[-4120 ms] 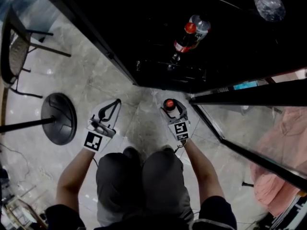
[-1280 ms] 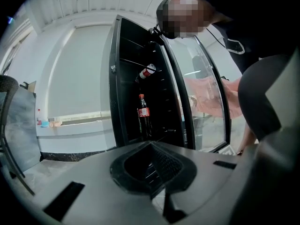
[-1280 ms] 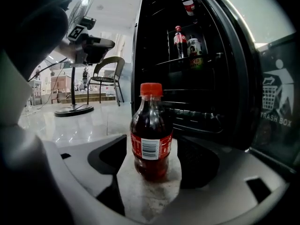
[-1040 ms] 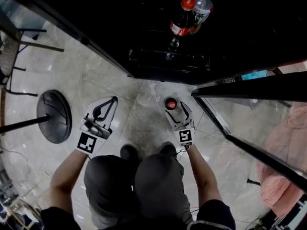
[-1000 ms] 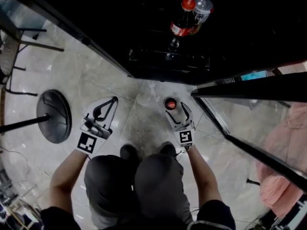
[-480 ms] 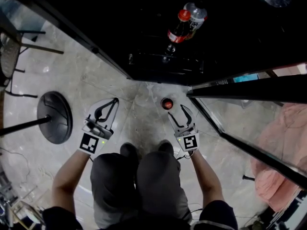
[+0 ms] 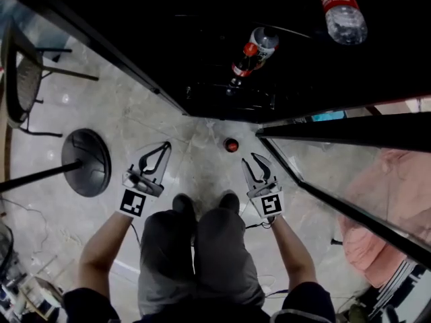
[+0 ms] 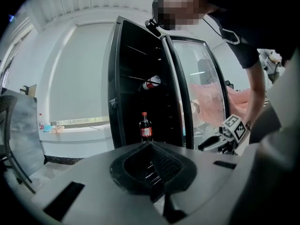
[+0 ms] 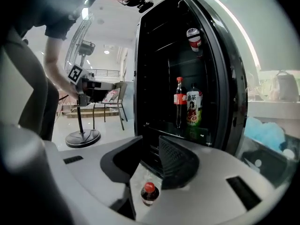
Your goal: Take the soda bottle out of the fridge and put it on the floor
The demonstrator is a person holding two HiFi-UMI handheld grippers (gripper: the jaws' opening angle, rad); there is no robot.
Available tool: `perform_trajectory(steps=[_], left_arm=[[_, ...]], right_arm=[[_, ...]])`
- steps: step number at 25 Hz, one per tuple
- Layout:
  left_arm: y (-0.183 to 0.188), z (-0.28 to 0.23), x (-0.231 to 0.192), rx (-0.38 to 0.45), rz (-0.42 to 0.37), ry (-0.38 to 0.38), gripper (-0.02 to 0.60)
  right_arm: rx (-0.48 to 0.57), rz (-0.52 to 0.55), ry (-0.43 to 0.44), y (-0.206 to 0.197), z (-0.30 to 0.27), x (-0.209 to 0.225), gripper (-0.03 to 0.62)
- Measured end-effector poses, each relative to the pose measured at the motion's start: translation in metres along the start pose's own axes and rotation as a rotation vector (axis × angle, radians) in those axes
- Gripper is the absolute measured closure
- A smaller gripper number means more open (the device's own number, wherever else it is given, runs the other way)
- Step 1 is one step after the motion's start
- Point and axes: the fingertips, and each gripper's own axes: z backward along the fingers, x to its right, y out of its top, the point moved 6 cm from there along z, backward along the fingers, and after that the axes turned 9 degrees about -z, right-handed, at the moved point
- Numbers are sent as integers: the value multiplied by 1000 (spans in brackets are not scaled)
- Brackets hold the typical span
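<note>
On the floor just before the open fridge (image 7: 202,59), soda bottle (image 7: 231,145) stands upright, red cap up, just ahead of and below the right gripper (image 7: 254,161), not touching it. Right jaws partly apart, just been closing, nothing between them. Left gripper (image 7: 163,147) clenched, empty. Both forearms stretched forward, side by side. Bottle label unreadable.

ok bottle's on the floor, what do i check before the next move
1. Bottle upright on the floor, outside the fridge: ok.
2. Right gripper clear of the bottle: ok. Its jaws are apart and have just been closing, with nothing between them; the bottle stands below.
3. Left gripper empty, jaws together: ok.
4. Fridge door closed: not ok, it stands open.
5. Shoes clear of the bottle: ok.
</note>
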Motion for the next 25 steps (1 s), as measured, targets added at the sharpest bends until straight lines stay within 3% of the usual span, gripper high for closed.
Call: perform_trajectory(steps=[1,6,12,25], left_arm=[[10,3,-1,-1,4,2,558],[65,21,-9,3,29,19,558],[138,41,-21,5,69,56,558],[288,68,-38,-35,111,113,558]], right_arm=[[12,2,2,15,4,-4,496],[25,5,8,86,22,-26,501],[32,11,-15,169,46,-44,570],[53,-26,-2,346,94,-70,576]])
